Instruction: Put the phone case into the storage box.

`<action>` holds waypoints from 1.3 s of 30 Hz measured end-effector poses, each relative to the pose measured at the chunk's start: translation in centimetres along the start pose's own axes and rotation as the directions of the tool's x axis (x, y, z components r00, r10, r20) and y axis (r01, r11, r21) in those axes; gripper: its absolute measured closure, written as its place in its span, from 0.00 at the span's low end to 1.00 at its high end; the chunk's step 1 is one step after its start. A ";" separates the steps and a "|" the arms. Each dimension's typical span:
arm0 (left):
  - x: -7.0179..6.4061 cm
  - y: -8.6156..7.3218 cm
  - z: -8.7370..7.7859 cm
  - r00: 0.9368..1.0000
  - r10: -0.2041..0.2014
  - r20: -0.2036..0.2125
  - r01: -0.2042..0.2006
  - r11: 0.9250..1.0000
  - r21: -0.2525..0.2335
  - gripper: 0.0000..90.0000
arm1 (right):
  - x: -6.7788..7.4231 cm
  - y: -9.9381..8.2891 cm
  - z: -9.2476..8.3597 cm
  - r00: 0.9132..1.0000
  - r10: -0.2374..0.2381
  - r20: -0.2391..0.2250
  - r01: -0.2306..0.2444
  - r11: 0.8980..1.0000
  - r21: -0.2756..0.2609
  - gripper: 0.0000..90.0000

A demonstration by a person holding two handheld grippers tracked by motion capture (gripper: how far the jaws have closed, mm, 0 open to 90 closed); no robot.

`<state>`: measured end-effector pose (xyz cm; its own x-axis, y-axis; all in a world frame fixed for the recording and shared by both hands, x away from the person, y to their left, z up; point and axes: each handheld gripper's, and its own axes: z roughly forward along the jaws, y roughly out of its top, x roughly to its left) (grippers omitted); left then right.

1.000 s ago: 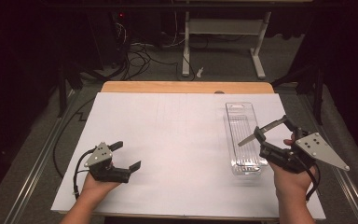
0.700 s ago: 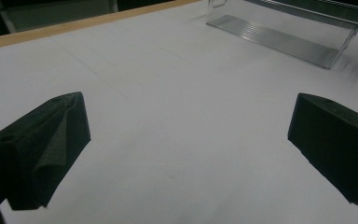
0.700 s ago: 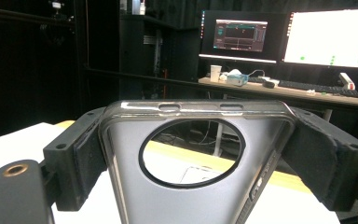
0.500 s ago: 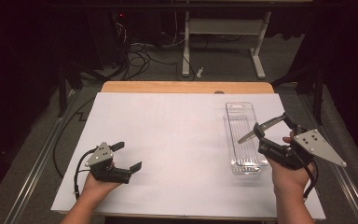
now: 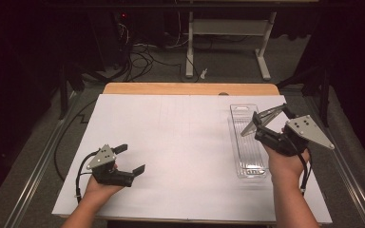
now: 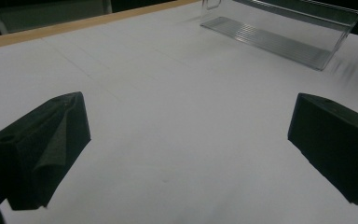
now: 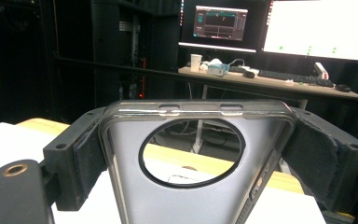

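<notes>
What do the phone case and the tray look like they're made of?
Phone case: probably soft translucent grey plastic; the table shows through its round camera hole, and its rim is glossy. Tray: clear, glossy rigid plastic; the white sheet shows through its ribbed floor.

Tray lies right on the table — left gripper opposite.

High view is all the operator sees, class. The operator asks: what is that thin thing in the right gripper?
Observer: A phone case. The right gripper is shut on its two long edges.
Operator: Any features on it?
Observer: A big round hole near its far end.
Operator: Is the tray empty?
Observer: Yes. The left gripper view shows the tray with a bare ribbed floor.
</notes>
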<state>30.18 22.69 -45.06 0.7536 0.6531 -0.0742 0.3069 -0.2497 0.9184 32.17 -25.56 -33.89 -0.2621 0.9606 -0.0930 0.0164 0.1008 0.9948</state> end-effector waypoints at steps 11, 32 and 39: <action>0.0 0.0 -0.1 1.000 -0.001 0.005 0.001 1.000 -0.006 0.00 | 0.5 0.0 2.7 1.000 -0.007 0.023 0.006 0.999 0.044 0.15; 0.0 0.0 -0.1 1.000 -0.008 0.021 0.009 1.000 -0.002 0.00 | 0.5 -0.4 6.8 0.995 -0.014 0.095 0.004 0.994 0.110 0.15; 0.0 0.0 -0.1 1.000 -0.012 0.028 0.012 1.000 -0.004 0.00 | 0.5 -0.8 8.2 0.993 0.000 0.119 -0.017 0.991 0.136 0.15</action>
<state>30.10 22.75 -44.97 0.7657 0.6360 -0.0960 0.3136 -0.2387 0.9191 39.89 -23.05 -35.12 -0.1450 0.9847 -0.0970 0.1513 0.1190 0.9813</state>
